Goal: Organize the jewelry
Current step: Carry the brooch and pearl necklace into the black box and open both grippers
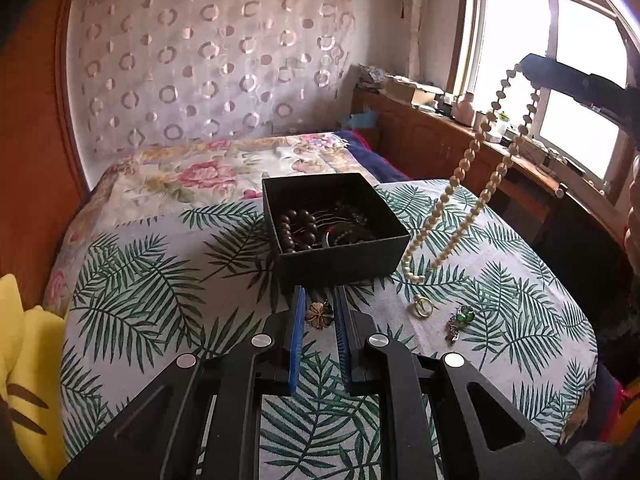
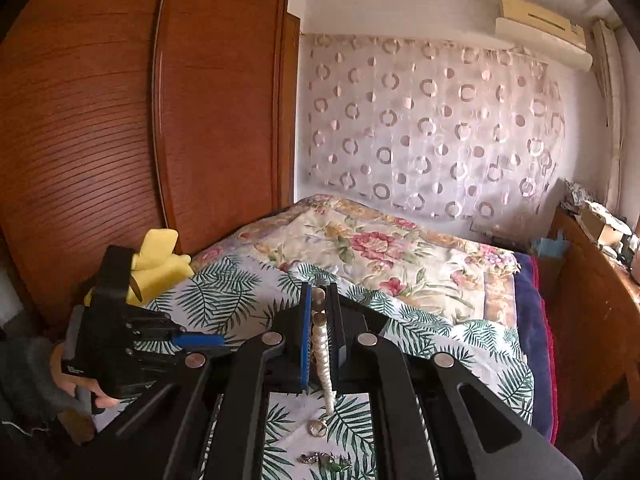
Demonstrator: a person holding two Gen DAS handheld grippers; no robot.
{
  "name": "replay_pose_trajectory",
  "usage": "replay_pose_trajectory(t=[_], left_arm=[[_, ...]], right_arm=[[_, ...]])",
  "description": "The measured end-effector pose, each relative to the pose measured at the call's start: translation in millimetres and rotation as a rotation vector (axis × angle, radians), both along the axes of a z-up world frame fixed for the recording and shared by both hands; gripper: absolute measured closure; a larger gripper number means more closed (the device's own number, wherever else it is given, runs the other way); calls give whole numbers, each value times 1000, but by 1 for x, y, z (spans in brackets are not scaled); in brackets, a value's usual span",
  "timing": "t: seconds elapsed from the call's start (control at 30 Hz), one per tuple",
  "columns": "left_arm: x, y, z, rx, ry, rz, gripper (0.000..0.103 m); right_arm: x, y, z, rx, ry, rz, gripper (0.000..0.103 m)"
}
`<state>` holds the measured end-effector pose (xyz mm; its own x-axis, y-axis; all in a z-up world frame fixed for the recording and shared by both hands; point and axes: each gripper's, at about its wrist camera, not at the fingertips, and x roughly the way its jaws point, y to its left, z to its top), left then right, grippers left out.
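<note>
A black open box with dark bead bracelets inside sits on the palm-leaf cloth. My left gripper is low over the cloth just in front of the box, its jaws partly closed around a bronze flower brooch that lies between them. My right gripper is shut on a pearl necklace and holds it up high; in the left wrist view the necklace hangs in a loop to the right of the box. A gold ring and a green-stone piece lie on the cloth.
The palm-leaf cloth covers a bed with a floral quilt behind. A yellow plush toy lies at the left edge. A wooden wardrobe stands left, a cluttered wooden ledge under the window right.
</note>
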<state>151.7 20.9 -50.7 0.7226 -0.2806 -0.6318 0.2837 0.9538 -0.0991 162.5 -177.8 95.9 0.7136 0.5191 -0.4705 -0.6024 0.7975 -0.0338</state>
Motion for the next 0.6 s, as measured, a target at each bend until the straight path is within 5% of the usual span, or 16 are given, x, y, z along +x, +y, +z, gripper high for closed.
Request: replay_pose_trajectory(t=[0.3, 0.6], left_arm=[[10, 1, 13, 7, -33, 6, 90], [42, -13, 32, 6, -66, -19, 89]], right_arm=[[6, 3, 5, 3, -10, 13, 95], [27, 16, 43, 13, -83, 25, 95]])
